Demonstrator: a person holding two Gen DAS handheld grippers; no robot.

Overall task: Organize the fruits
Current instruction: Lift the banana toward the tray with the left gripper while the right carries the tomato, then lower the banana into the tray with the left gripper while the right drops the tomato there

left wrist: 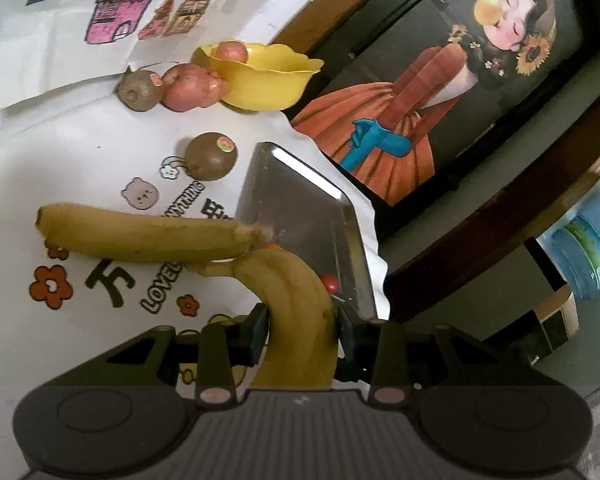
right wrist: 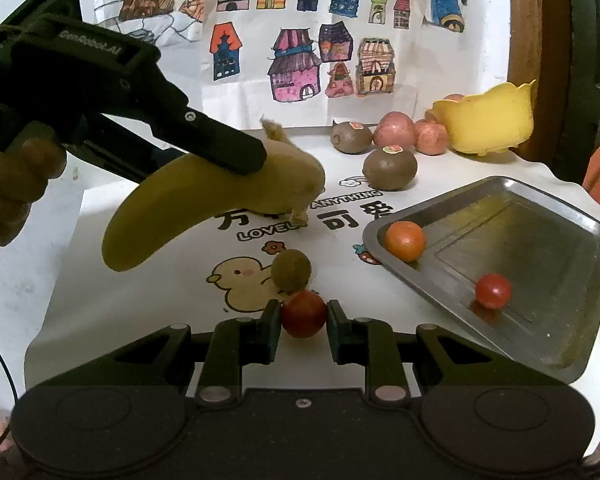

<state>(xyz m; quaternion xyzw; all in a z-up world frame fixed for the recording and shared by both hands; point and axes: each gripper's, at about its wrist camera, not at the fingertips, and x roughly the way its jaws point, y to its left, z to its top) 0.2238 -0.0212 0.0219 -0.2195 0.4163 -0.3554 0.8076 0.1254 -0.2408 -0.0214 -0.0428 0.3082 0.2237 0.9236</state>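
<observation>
left gripper (left wrist: 302,330) is clamped mid-body on a soft, bruisable banana (left wrist: 296,312); right gripper (right wrist: 303,326) stands apart around a slippery cherry tomato (right wrist: 303,314).

My two grippers are matte black plastic: each has a ribbed central housing flanked by round domed caps, angular linkage arms with triangular cut-outs, and silvery pivot pins. My right gripper (right wrist: 303,320) ends in blocky black fingers (right wrist: 271,330), with one screw centred on its body. My left gripper (right wrist: 236,152) carries faint embossed lettering, a small bolt head, and a thin black cable nearby.
</observation>
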